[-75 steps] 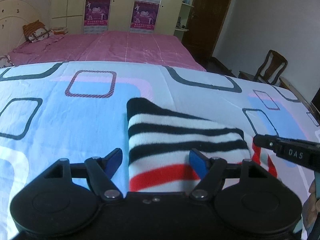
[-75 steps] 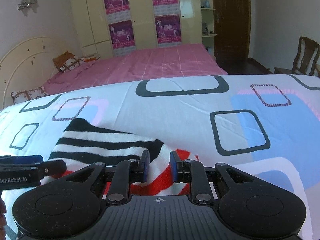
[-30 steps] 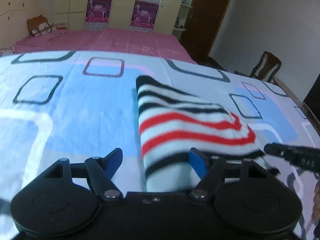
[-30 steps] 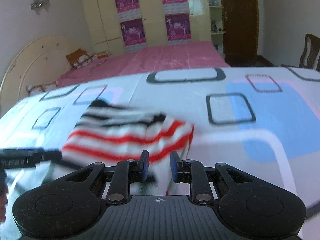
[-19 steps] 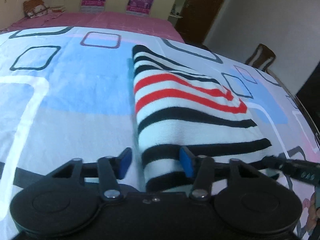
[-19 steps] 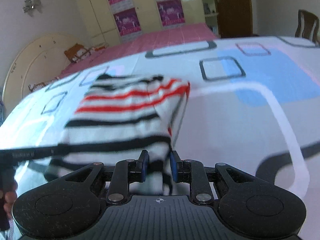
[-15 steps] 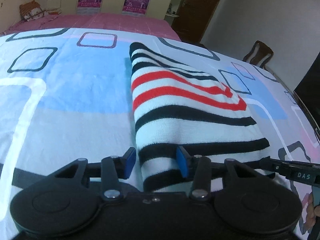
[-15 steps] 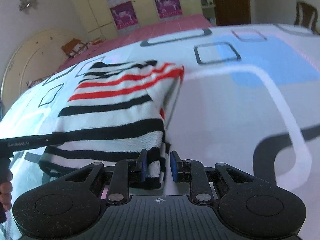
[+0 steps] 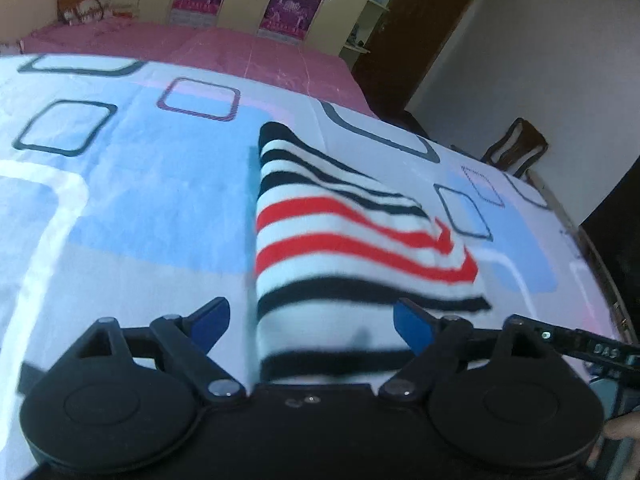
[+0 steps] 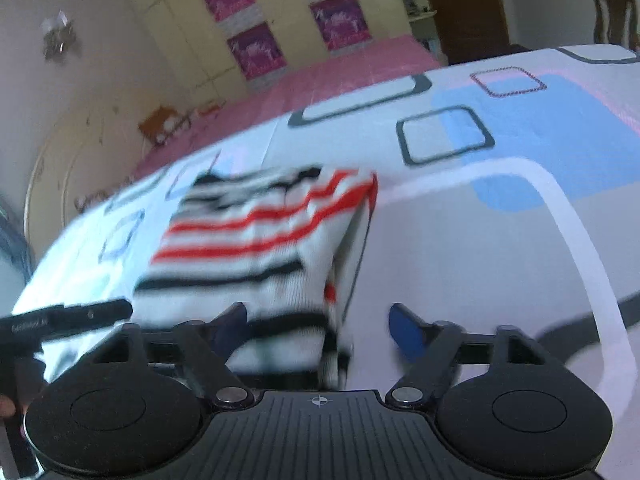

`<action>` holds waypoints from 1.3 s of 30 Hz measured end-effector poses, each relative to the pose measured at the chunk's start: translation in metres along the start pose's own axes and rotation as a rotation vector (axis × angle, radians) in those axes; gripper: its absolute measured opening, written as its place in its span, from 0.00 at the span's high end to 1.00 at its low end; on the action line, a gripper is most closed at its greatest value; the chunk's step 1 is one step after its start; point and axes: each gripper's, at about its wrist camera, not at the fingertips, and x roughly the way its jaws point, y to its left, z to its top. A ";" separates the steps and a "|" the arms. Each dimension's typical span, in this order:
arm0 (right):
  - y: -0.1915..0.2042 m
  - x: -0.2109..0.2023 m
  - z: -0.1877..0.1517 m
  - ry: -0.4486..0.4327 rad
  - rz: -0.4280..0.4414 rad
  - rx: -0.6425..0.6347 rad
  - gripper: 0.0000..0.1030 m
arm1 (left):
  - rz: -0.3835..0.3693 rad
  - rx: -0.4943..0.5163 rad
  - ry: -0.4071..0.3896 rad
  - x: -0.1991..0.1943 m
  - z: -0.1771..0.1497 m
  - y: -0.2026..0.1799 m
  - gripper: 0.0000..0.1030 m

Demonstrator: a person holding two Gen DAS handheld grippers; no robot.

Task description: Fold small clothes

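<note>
A folded knit garment with black, white and red stripes lies flat on the patterned bed sheet. My left gripper is open, its blue-tipped jaws spread on either side of the garment's near edge, not gripping it. My right gripper is open too, at the garment's near right corner, and the cloth lies loose between its jaws. The right gripper's finger shows at the right edge of the left wrist view; the left gripper's finger shows at the left of the right wrist view.
The blue, white and grey sheet with square outlines covers the bed around the garment. A pink bed lies behind, with wardrobes against the wall. A wooden chair and a dark door stand at the right.
Both grippers have opened and let go of the garment, which they had pulled toward the near edge and laid flat. The right wrist view is blurred by motion.
</note>
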 end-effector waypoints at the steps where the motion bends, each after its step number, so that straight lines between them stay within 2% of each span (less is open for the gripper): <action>1: -0.002 0.005 0.006 0.000 0.014 0.008 0.26 | -0.004 -0.015 0.008 0.005 0.004 0.001 0.13; 6: -0.022 0.045 0.027 0.054 0.111 0.130 0.26 | -0.022 -0.092 0.056 0.039 0.014 0.011 0.14; 10: -0.031 0.073 0.027 0.111 0.160 0.157 0.26 | -0.069 -0.155 0.082 0.056 0.010 0.024 0.15; 12: -0.032 0.078 0.025 0.100 0.190 0.163 0.26 | -0.077 -0.144 0.077 0.056 0.008 0.023 0.18; 13: -0.032 0.080 0.025 0.096 0.195 0.163 0.26 | -0.085 -0.144 0.079 0.056 0.009 0.023 0.27; 14: -0.033 0.080 0.026 0.097 0.200 0.174 0.30 | -0.090 -0.149 0.083 0.056 0.009 0.023 0.29; 15: -0.034 0.082 0.026 0.112 0.215 0.196 0.49 | -0.083 -0.148 0.078 0.056 0.010 0.021 0.30; 17: -0.036 0.084 0.024 0.123 0.231 0.218 0.54 | -0.061 -0.120 0.072 0.054 0.010 0.015 0.34; 22: -0.031 0.075 0.027 0.125 0.238 0.190 0.63 | -0.012 -0.055 0.051 0.044 0.013 -0.004 0.43; 29: -0.012 0.051 0.032 0.087 0.283 0.161 0.65 | 0.001 0.022 0.002 0.016 0.022 -0.019 0.47; 35: 0.028 0.047 0.034 0.062 0.317 0.153 0.65 | 0.016 0.049 -0.038 -0.019 0.034 -0.003 0.47; 39: 0.072 0.054 0.032 0.057 0.334 0.131 0.65 | 0.026 0.042 -0.066 -0.047 0.040 0.031 0.47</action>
